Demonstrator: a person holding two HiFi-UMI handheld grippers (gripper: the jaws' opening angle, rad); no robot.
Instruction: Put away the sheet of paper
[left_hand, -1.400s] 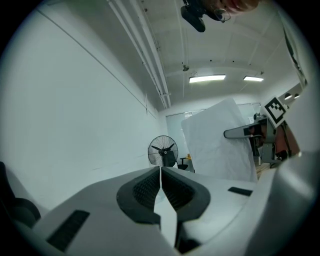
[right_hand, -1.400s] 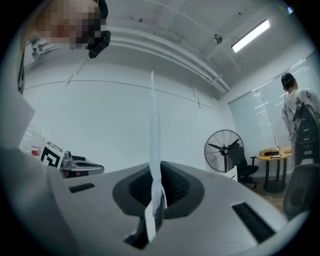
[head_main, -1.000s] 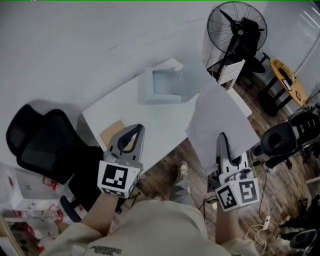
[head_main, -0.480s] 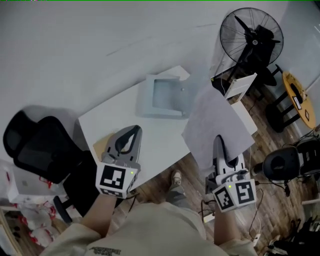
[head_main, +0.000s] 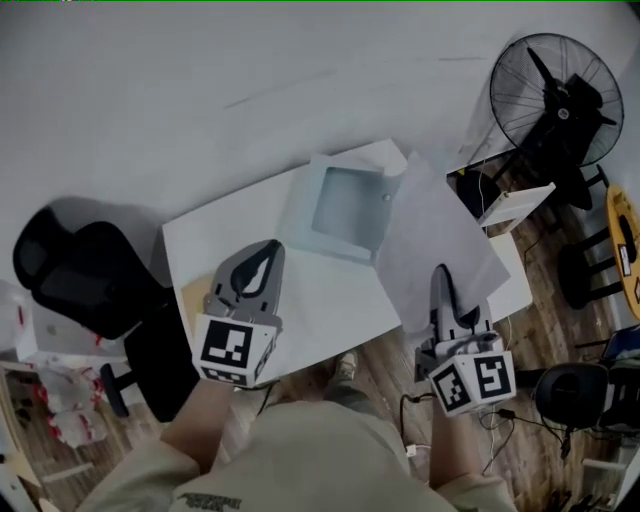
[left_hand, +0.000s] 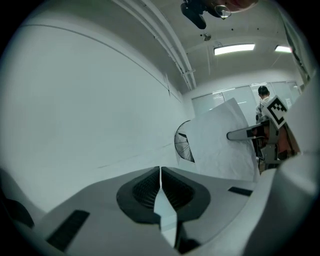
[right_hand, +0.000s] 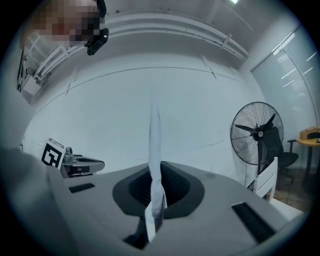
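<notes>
Looking steeply down in the head view, working left to right:

- Black office chair (head_main: 75, 285) at 9 o'clock, off the left end of the white table (head_main: 310, 300)
- Left gripper (head_main: 268, 250) over the near-left part of the table, pointing to 12 o'clock. In its own view the left gripper (left_hand: 160, 172) has its jaws clenched together with nothing between them
- Pale open tray (head_main: 340, 212) on the far side of the table, at about 1 o'clock from the left gripper
- Sheet of paper (head_main: 440, 235) up off the table over its right end, at 3 o'clock from the tray. Its left edge meets the tray's right corner in this view; I cannot tell whether they touch
- Right gripper (head_main: 441, 275) at 6 o'clock of the sheet, grasping its near edge. In its own view the right gripper (right_hand: 155, 172) has both jaws pressed on the sheet of paper (right_hand: 155, 135), which stands edge-on, rising to 12 o'clock
- From the left gripper view the sheet (left_hand: 220, 145) hangs broad and tilted at 3 o'clock
- Black standing fan (head_main: 560, 95) on the wood floor at 2 o'clock, beyond the table; the same fan (right_hand: 256, 132) at 3 o'clock in the right gripper view
</notes>
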